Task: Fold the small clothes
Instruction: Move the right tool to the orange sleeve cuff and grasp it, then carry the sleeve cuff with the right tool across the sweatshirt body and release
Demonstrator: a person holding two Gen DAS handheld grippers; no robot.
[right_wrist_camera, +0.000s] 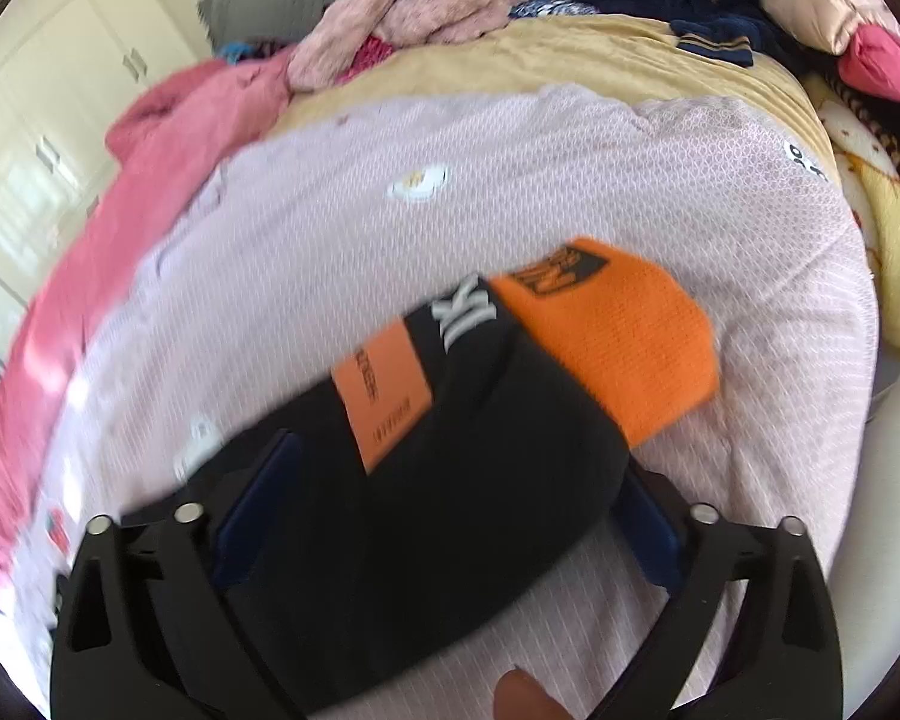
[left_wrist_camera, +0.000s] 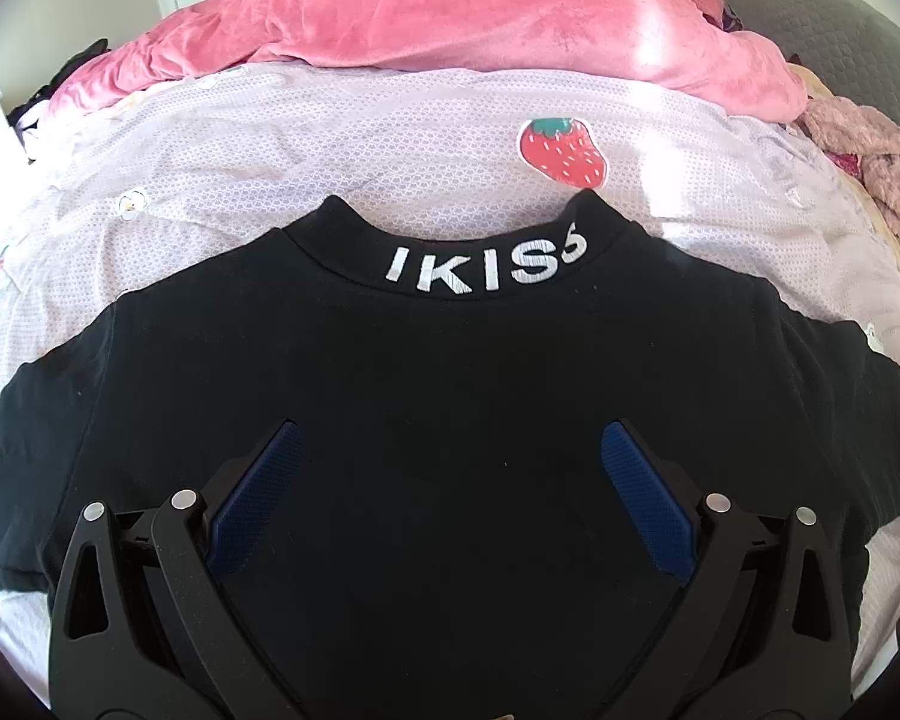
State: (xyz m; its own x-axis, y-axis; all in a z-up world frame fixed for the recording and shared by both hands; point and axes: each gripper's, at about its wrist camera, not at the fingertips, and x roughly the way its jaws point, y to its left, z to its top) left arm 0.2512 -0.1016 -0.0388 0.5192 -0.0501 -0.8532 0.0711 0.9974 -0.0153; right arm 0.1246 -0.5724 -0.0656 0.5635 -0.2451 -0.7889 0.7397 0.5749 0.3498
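Left wrist view: my left gripper (left_wrist_camera: 450, 468) hangs released, jaws wide, over the black shirt (left_wrist_camera: 426, 372) spread back-up on the lilac sheet (left_wrist_camera: 270, 150). Right wrist view, blurred: the orange-cuffed sleeve (right_wrist_camera: 618, 330) lies between my right gripper's (right_wrist_camera: 450, 480) spread fingers; whether they pinch it I cannot tell. Risk, as I judge it: a loose grip drops the sleeve mid-fold, or snags the sheet.

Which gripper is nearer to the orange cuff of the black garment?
Right. The right gripper straddles the sleeve just behind the orange cuff; the left gripper is over the garment's back.
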